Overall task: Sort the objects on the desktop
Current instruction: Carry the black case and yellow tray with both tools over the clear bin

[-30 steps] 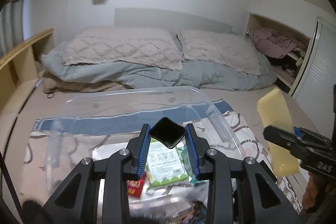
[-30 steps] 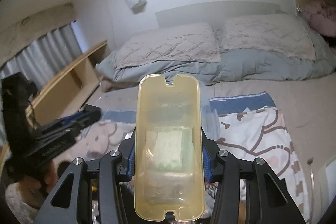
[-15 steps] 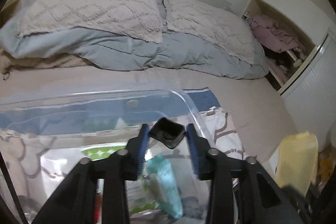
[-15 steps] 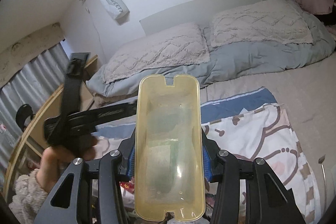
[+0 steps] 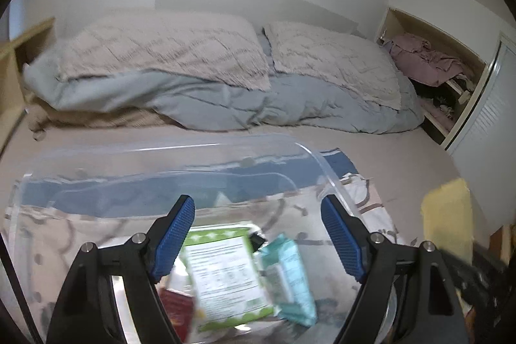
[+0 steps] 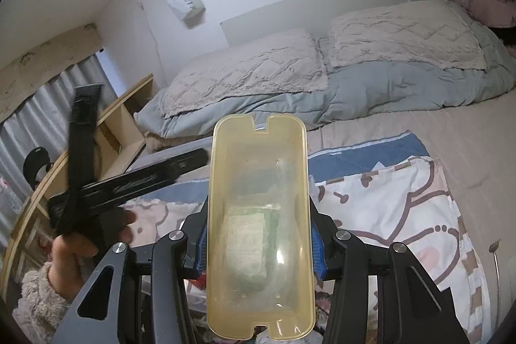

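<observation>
While our left gripper [image 5: 258, 234] hangs over the clear plastic bin [image 5: 325, 163] in the lower half of the left wrist view, its blue-padded fingers [image 5: 174, 234] are spread wide with nothing between them. Beneath them, low in the frame, a green-and-white packet [image 5: 225, 276] lies inside the bin with its long axis running roughly up and down the picture, tilted a little to the left. Just to its right lies a teal packet [image 5: 290, 276], tilted the same way and touching it. A small dark object [image 5: 255, 239] shows at the packets' upper edge; we cannot tell what it is. At the right edge a blurred yellow lid [image 5: 446, 218] appears.

In the right wrist view, at the left, our left hand [image 6: 84, 244] grips the other tool's handle. At centre, our right gripper [image 6: 259, 242] pinches the yellow lid [image 6: 259, 215] by its long sides. The translucent lid's long axis runs straight up the frame, away from the camera, its notched end pointing toward the bed [image 6: 371, 105].
</observation>
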Motion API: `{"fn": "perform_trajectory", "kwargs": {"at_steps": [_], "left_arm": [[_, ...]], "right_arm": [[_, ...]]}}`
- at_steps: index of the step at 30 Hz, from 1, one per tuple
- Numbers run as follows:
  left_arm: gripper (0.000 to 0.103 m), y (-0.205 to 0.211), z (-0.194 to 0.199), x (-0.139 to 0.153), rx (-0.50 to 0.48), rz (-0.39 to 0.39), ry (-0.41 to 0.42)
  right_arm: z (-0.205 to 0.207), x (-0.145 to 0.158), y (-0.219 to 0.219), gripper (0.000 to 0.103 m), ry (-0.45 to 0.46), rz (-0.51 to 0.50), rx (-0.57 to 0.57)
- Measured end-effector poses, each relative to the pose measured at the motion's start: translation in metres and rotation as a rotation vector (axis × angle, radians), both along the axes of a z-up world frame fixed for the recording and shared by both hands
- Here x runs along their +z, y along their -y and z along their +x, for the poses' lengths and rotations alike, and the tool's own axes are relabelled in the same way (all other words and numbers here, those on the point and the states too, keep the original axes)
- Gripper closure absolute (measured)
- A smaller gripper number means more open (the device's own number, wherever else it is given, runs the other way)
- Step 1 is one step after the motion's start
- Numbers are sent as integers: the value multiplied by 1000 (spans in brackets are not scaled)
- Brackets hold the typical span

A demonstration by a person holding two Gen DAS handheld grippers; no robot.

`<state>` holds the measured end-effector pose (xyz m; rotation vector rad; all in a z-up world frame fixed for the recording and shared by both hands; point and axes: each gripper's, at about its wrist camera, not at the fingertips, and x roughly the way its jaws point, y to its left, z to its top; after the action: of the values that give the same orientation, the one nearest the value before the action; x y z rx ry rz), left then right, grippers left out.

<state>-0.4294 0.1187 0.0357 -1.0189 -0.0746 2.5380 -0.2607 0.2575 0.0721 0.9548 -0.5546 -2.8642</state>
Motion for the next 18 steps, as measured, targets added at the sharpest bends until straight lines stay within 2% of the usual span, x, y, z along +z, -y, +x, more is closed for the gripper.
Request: {"fn": "perform_trajectory", "kwargs": {"at_steps": [7,14,18], "left_arm": [[22,60,54,18,88,-33,-142],[22,108,87,22,152,-30,-189],[22,128,95,18,177,12,-191]], "right_arm": [[-5,-1,25,54,17,-2,32],[-23,-7,53,54,44,-15,38],[-43,-14,69,54,62,20,32]]}}
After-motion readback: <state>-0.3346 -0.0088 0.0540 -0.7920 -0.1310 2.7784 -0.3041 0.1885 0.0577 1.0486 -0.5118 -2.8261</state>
